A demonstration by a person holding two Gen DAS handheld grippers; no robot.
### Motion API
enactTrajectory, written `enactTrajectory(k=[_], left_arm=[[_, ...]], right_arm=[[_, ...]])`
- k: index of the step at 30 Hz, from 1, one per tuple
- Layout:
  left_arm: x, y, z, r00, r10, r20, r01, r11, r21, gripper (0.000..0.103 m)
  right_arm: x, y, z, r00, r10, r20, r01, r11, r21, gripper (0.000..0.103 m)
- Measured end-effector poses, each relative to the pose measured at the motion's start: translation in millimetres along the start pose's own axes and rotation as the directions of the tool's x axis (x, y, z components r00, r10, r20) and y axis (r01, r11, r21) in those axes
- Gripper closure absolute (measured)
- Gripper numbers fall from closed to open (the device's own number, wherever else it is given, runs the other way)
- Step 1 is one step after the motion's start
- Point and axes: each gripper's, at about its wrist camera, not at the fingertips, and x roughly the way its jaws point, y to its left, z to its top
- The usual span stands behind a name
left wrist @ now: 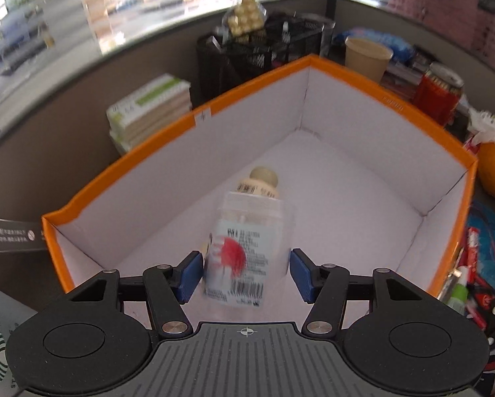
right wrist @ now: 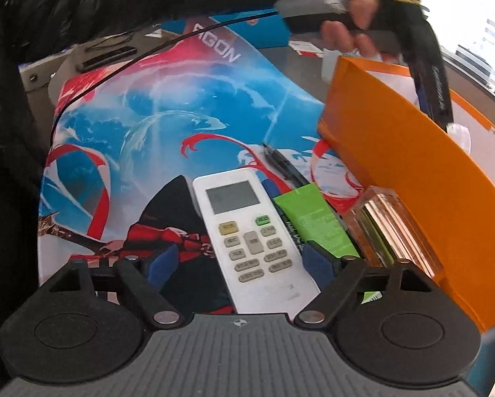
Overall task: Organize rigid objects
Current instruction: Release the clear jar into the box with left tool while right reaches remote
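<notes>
In the left wrist view my left gripper [left wrist: 246, 274] is shut on a clear plastic container [left wrist: 247, 251] with a printed label and a red mark, its blue pads [left wrist: 189, 276] against the sides. It hangs over the open orange box [left wrist: 247, 125] with white inner walls, where a beige bottle [left wrist: 262, 182] lies on the floor. My right gripper [right wrist: 241, 263] stands open low over a white remote control [right wrist: 247, 228] lying on the colourful desk mat [right wrist: 155, 125]; the remote sits between the fingers, untouched by the pads.
Beside the remote lie a green tube [right wrist: 317, 221], a black pen [right wrist: 280, 162] and a clear copper-toned block [right wrist: 393, 228] against the orange box [right wrist: 413, 172]. Behind the box stand a mesh organizer [left wrist: 264, 53], paper cup [left wrist: 366, 56], red can [left wrist: 439, 92] and books [left wrist: 148, 109]. A hand [right wrist: 333, 3] holds the other gripper.
</notes>
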Motion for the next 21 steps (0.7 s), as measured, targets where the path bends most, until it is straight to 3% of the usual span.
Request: enactTrajectory(k=[3,6,12,15,17,21], left_arm=[[2.2,-1.2,2.0,1.0,0.006,-0.011,-0.006,1.0,0.012,0.046],[3.2,-3.3,4.0,0.999,0.029,-0.024,-0.028,0.999,0.032,0.046],[-1.9,-13.1,0.1,0.999,-0.036,-0.026,0.038,0.995,0.089,0.046],[-0.6,-15.4,-0.2,0.999,-0.038,-0.03,0.041,0.994,0.1,0.046],[0.0,-13.5,0.9,0.999,-0.032,-0.026,0.034,0.996,0.084,0.046],[-2.2,-14.4,-0.6,1.0,-0.004,-0.001,0.004,0.997,0.074,0.047]], right_arm=[[-1.3,0.6,-1.0,1.0,0.015,0.004,-0.014,1.0,-0.007,0.023],[0.4,-7.7,-1.0,0.999,-0.048,0.0,0.048,0.999,0.019,0.03],[1.8,-10.1,-4.5,0.999,-0.033,-0.002,0.033,0.999,0.019,0.028],[0.6,-4.6,-3.2,1.0,0.006,-0.01,-0.006,1.0,-0.007,0.028],[5.9,-2.5,-0.7,1.0,-0.012,-0.021,0.011,1.0,-0.012,0.028],[4.8,8.0,2.7,0.999,-0.038,-0.004,0.037,0.998,-0.055,0.037]])
